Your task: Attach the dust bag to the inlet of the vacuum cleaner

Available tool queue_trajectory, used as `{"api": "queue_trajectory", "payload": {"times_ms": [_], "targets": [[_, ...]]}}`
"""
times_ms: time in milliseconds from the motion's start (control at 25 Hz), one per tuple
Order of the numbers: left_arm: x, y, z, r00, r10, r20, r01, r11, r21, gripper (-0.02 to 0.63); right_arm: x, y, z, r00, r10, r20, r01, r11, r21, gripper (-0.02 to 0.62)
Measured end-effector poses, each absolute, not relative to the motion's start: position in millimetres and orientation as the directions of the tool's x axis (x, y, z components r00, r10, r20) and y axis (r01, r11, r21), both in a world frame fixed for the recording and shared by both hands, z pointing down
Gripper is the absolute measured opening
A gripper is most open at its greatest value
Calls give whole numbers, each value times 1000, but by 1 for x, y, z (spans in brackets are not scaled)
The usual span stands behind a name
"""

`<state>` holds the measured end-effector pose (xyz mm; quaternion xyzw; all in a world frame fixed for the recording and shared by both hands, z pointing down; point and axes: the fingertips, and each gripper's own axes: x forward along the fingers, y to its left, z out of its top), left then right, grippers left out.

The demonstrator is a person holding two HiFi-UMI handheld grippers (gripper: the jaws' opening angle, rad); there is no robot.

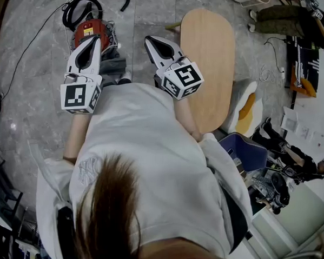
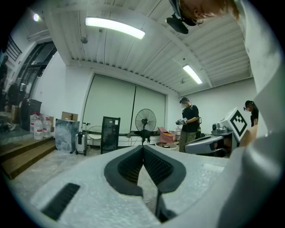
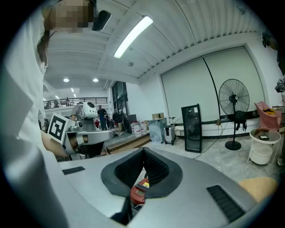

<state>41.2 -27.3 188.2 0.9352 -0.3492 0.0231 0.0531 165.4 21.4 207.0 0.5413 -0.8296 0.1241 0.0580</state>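
The red vacuum cleaner (image 1: 92, 31) stands on the grey floor ahead of me, its black hose (image 1: 78, 7) coiled behind it. My left gripper (image 1: 96, 40) hangs over the vacuum, held level, jaws shut with nothing in them. My right gripper (image 1: 148, 40) is just to its right, also shut and empty. In the right gripper view the closed jaws meet at the right gripper (image 3: 143, 149), and the vacuum (image 3: 139, 191) shows in the gap below them. A grey shape (image 1: 113, 64) lies under the left gripper; I cannot tell whether it is the dust bag.
An oval wooden table (image 1: 210, 64) stands right of the grippers, with cushions (image 1: 247, 108) and clutter beyond. Across the hall are a pedestal fan (image 2: 144, 121), a black cabinet (image 2: 110, 133), a standing person (image 2: 189, 122) and a white round bin (image 3: 262, 151).
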Motion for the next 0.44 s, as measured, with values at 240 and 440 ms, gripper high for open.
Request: {"api": "queue_trajectory", "payload": {"times_ms": [240, 440], "targets": [[42, -21, 184, 745, -661, 86, -667, -741, 77, 17, 172, 25, 201, -411, -884, 224, -911, 386, -148, 2], [40, -22, 189, 741, -665, 91, -671, -737, 79, 17, 171, 24, 206, -414, -882, 225, -909, 390, -147, 2]]}}
